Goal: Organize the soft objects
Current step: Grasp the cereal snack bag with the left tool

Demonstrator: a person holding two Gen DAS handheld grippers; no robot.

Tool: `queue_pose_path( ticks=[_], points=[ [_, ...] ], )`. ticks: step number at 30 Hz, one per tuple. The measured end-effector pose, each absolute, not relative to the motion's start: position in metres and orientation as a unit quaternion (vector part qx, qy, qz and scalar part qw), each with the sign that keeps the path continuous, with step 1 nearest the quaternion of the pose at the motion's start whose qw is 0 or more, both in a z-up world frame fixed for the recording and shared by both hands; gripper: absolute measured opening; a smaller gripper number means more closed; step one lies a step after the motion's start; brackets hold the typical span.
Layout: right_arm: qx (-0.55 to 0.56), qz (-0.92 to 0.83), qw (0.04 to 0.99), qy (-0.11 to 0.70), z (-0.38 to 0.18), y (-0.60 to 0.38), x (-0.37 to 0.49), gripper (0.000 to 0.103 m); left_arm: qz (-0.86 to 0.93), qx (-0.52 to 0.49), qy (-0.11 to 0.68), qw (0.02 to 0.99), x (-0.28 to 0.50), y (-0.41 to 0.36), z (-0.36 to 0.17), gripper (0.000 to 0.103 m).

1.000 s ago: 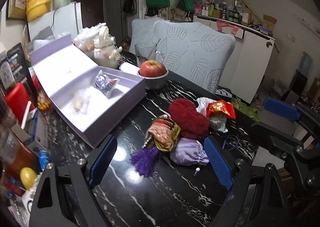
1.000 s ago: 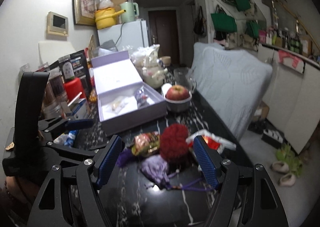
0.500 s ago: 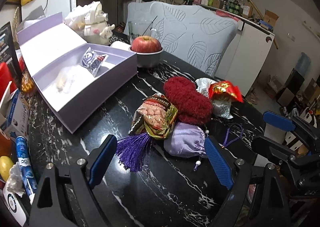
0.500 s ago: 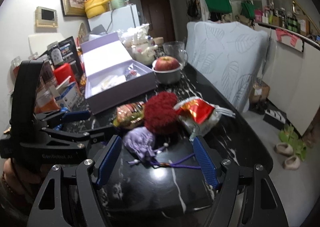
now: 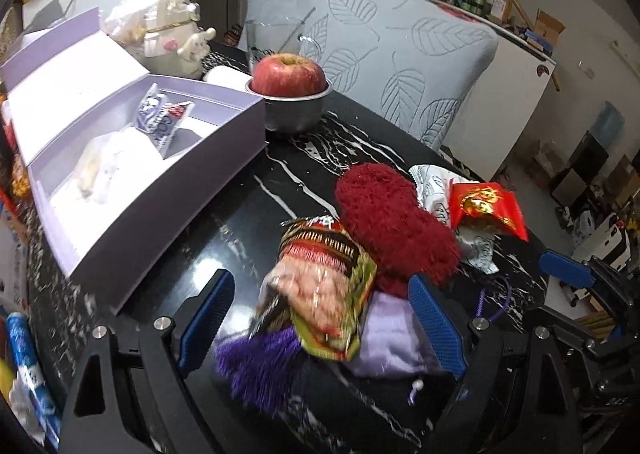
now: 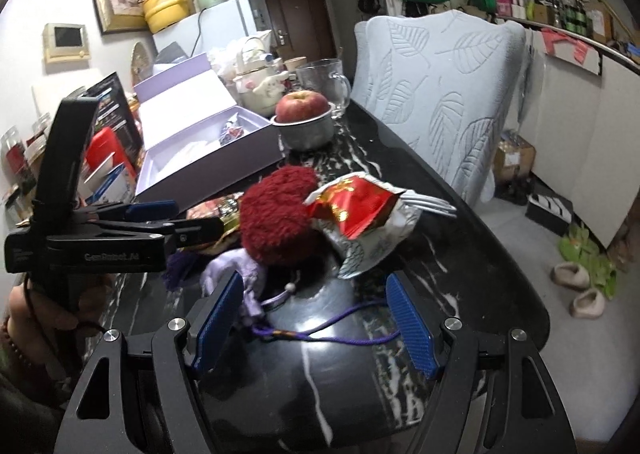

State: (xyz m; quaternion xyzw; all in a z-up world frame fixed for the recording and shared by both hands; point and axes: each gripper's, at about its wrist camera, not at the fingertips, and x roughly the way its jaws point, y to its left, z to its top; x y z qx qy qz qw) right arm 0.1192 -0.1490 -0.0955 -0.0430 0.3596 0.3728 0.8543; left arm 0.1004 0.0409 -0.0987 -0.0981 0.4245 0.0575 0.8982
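A pile of soft things lies on the black marble table (image 5: pixel 248 221). It holds a patterned snack bag (image 5: pixel 324 286), a purple tassel (image 5: pixel 260 370), a lilac pouch (image 5: pixel 392 338), a fluffy red piece (image 5: pixel 392 221) and a red-and-silver bag (image 5: pixel 484 205). My left gripper (image 5: pixel 322 320) stands open with the patterned bag and pouch between its fingers, pads apart from them. My right gripper (image 6: pixel 316 326) is open just above the table. The pouch's purple cord (image 6: pixel 320 336) lies between its fingers, and the lilac pouch (image 6: pixel 236 270) is by its left finger.
An open lilac box (image 5: pixel 132 181) with two small packets stands at the left. An apple in a metal bowl (image 5: pixel 288 93), a glass mug (image 6: pixel 324 81) and a white teapot (image 6: pixel 256 89) are behind the pile. A padded chair back (image 6: pixel 444 93) borders the table's right side.
Both grippers have sunk and moved in toward the pile, which now fills more of each view. The pile itself has not shifted, and the jaws keep the same width.
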Motion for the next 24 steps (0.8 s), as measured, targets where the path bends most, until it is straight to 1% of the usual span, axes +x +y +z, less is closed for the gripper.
queue_pose_path(
  ticks=[6,8,9,10,11,13,24],
  points=[
    [-0.037,0.362,0.853,0.374,-0.098,-0.148,0.134,0.075,0.033,-0.117,0.451,0.884,0.121,0.05,-0.115,0.09],
    [-0.038,0.359,0.853,0.377,-0.1,-0.147,0.136,0.075,0.025,-0.117,0.457,0.881,0.124,0.049,-0.119,0.087],
    [-0.037,0.359,0.853,0.377,-0.1,-0.146,0.137,0.075,0.022,-0.116,0.458,0.881,0.125,0.049,-0.121,0.079],
    [-0.039,0.358,0.853,0.378,-0.101,-0.146,0.137,0.075,0.02,-0.115,0.459,0.881,0.125,0.048,-0.122,0.068],
    [-0.04,0.359,0.852,0.378,-0.101,-0.144,0.137,0.075,0.019,-0.114,0.46,0.88,0.125,0.048,-0.124,0.062],
    [-0.042,0.359,0.852,0.379,-0.102,-0.144,0.137,0.075,0.019,-0.106,0.457,0.883,0.122,0.046,-0.123,0.057],
    [-0.027,0.382,0.839,0.386,-0.107,-0.14,0.126,0.075,0.045,-0.087,0.43,0.898,0.081,0.046,-0.097,0.057]
  ],
)
